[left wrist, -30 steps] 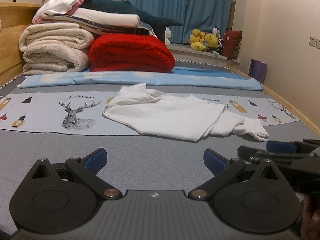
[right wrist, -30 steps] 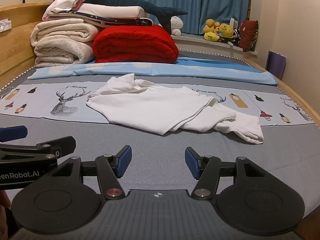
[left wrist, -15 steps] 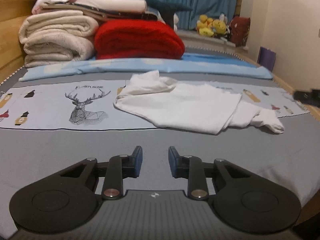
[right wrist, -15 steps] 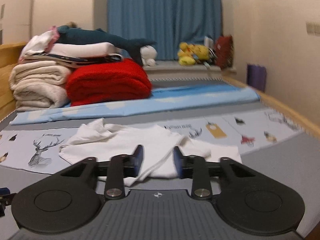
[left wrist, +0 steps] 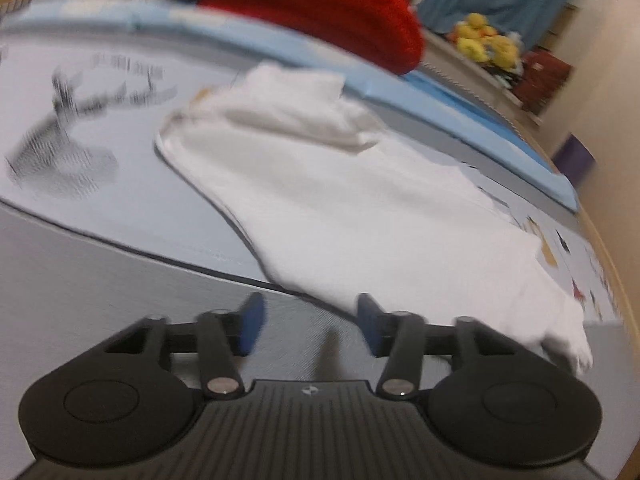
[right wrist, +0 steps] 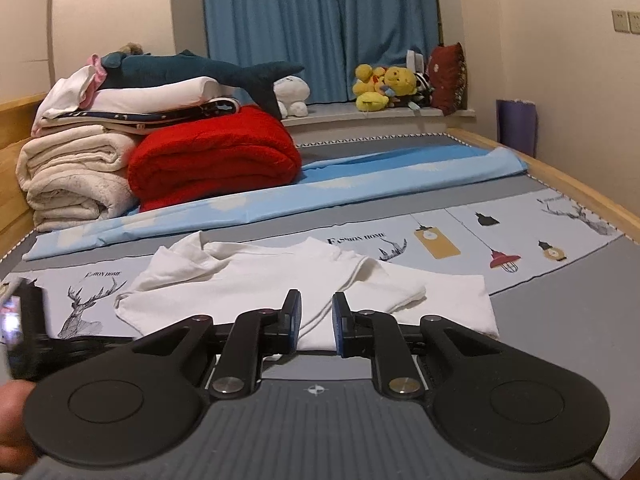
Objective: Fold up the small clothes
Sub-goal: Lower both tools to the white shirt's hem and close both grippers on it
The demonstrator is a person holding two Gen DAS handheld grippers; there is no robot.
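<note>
**White shirt loose on the bed**

A grey bed (right wrist: 560,320) carries a crumpled white shirt (right wrist: 260,280) on its printed strip. Left gripper (left wrist: 308,322) hangs over the near hem, jaws opening, empty. Right gripper (right wrist: 316,322) is closing, nothing pinched.

The place is identified as a bedroom in a home. A bed with a wooden frame (right wrist: 560,176) is seen, covered by a grey printed sheet (right wrist: 520,232) bearing deer and lamp motifs. Folded bedding is stacked at the far end: cream blankets (right wrist: 76,176), a red blanket (right wrist: 216,160) and a white pillow (right wrist: 160,96). A plush shark (right wrist: 200,68) is laid on top of the stack. A blue curtain (right wrist: 320,28) is hung behind a window ledge on which yellow soft toys (right wrist: 380,84) and a dark red cushion (right wrist: 448,76) are set. Wall sockets (right wrist: 626,21) are fitted on the right-hand wall.
</note>
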